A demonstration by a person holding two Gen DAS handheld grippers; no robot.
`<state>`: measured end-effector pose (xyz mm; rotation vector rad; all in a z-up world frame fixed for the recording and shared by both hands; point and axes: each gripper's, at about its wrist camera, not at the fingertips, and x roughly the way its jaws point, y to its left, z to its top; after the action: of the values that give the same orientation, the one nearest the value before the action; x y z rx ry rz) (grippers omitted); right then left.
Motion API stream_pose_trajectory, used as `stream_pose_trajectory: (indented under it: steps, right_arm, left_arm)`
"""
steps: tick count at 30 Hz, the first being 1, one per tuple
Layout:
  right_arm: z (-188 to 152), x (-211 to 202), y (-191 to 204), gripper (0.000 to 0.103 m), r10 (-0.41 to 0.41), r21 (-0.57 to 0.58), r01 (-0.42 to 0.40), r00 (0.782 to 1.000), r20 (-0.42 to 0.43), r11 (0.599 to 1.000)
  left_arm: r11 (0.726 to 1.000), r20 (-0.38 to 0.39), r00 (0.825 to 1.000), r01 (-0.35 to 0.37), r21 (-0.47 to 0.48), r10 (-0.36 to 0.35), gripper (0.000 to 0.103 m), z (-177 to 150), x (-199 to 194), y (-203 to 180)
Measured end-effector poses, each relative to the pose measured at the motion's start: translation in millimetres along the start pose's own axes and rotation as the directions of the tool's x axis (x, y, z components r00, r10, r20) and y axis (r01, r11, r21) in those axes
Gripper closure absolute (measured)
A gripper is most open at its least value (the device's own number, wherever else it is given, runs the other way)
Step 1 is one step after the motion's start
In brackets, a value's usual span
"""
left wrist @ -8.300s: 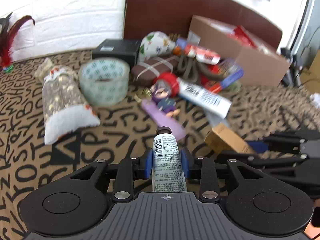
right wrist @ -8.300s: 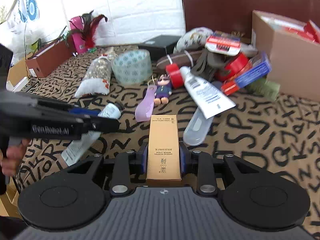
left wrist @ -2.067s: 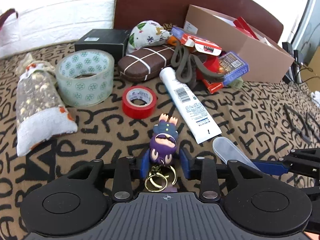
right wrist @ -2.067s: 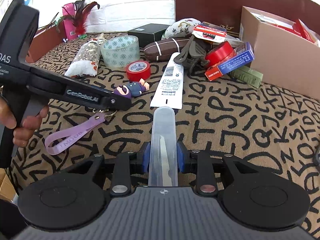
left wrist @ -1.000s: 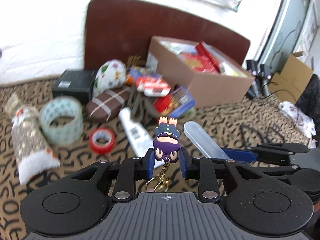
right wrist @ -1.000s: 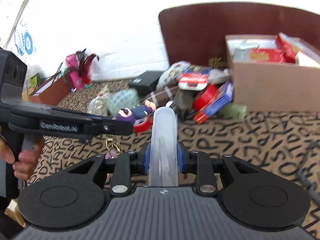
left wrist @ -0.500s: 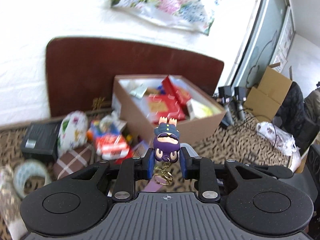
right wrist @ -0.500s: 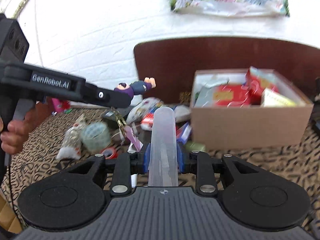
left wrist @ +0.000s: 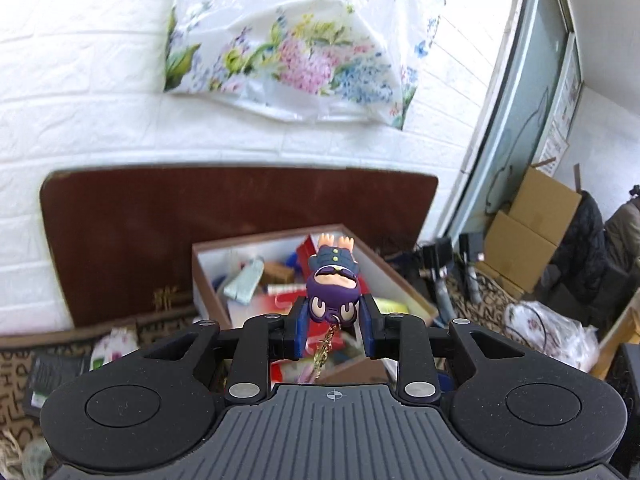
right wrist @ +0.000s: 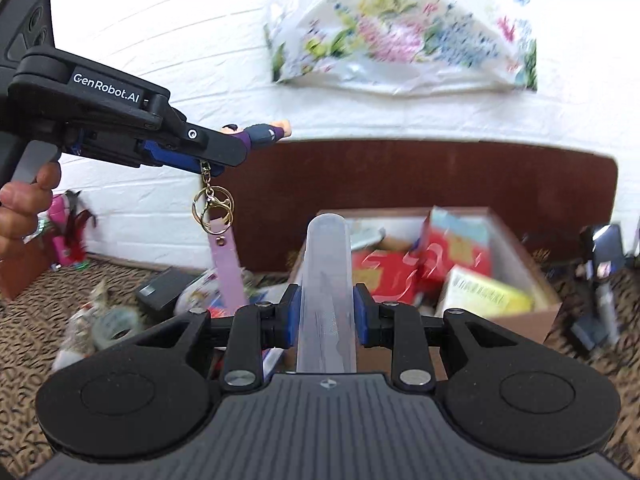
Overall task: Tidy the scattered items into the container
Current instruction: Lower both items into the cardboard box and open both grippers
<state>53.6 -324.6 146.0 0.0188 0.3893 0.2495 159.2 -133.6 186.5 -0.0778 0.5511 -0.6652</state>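
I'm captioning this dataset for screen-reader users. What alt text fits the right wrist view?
The right gripper clamps a translucent plastic case, aimed at an open cardboard box filled with red and yellow packages. At upper left, the left gripper holds a cartoon figure keychain, its purple strap dangling above a letter-patterned cloth.

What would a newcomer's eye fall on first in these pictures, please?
Probably the purple cartoon keychain clamped in the left gripper, its gold rings and lilac strap dangling in mid-air. Next, the clear plastic tube held in the right gripper, pointing toward the cardboard box crammed with red packets.
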Motion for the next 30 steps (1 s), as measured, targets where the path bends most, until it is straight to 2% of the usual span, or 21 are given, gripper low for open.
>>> stream_pose_trajectory:
  steps: [7,17,24,25,27,30]
  right_arm:
    - [29.0,31.0,-25.2,0.072,-0.035,0.008,0.035,0.999,0.005,0.999]
    - [23.7,77.3,-43.9,0.072,-0.025,0.036,0.026,0.999,-0.045,0.999]
    - [23.5,110.3,-62.3,0.072,-0.050,0.091,0.055,0.997,-0.057,0.994]
    - [22.4,115.1,-64.3,0.072,-0.051,0.098,0.057,0.997,-0.063,0.994]
    - [21.0,122.3,-65.3,0.072,-0.047,0.099,0.054,0.996,-0.075,0.994]
    - [19.1,133.9,-62.9,0.072,-0.048,0.089,0.056,0.994,-0.094,0.994]
  left_arm:
    - [0.999,-0.018,0.999,-0.044,-0.021,0.044,0.079,35.0,47.3,-1.4]
    - [0.997,-0.100,0.993,-0.062,-0.038,0.058,0.079,26.1,107.8,14.8]
    - [0.996,-0.140,0.989,-0.061,-0.062,0.051,0.079,15.1,127.1,30.0]
    - [0.996,-0.143,0.989,-0.053,-0.072,0.042,0.073,12.9,125.5,32.5]
    - [0.998,-0.124,0.992,-0.014,-0.063,0.006,0.072,12.5,118.2,32.4]
    - [0.999,-0.103,0.995,-0.018,-0.043,0.014,0.072,16.9,114.8,30.5]
